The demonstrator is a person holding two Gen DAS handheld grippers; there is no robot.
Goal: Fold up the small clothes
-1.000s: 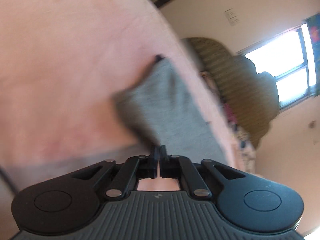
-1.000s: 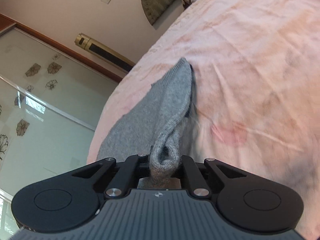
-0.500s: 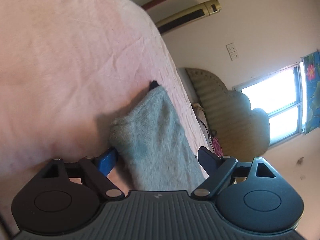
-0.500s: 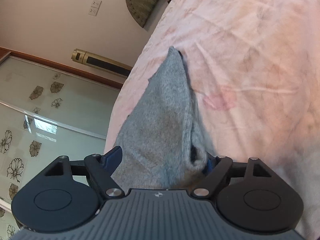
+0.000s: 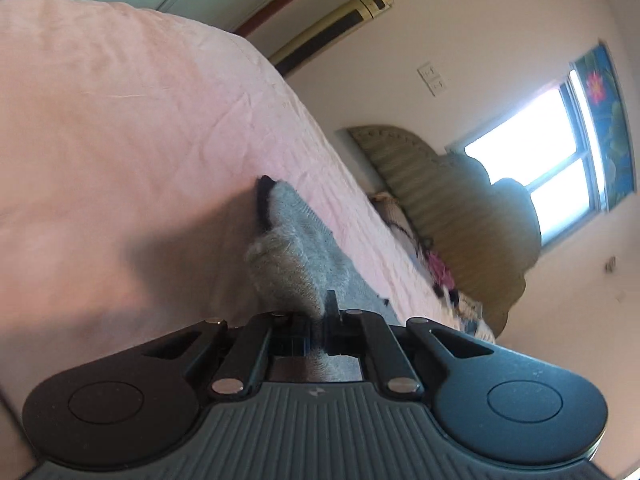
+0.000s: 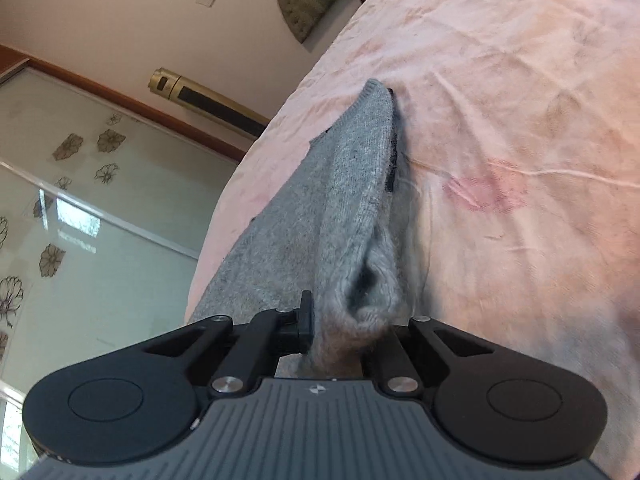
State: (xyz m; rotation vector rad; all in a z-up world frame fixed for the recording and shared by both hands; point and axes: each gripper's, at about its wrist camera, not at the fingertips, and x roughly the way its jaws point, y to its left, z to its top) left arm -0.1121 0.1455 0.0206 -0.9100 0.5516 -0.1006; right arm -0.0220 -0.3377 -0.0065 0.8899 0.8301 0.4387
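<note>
Grey fuzzy knitted sock (image 6: 340, 208) lies on the pink wrinkled bedsheet (image 6: 500, 100), stretching ahead of both jaws. Left gripper (image 5: 320, 312) and right gripper (image 6: 344, 320) have just closed on its near end; lift evenly, keeping both corners level.

Bed (image 5: 140, 120) with wrinkled pink sheet; olive padded headboard (image 5: 452, 200). Cream walls, double wall socket (image 5: 432, 78). Bright window (image 5: 548, 152), blue floral curtain (image 5: 608, 120). Gold standing air conditioner (image 6: 208, 102). Frosted glass wardrobe doors (image 6: 80, 200) with flower motifs.
</note>
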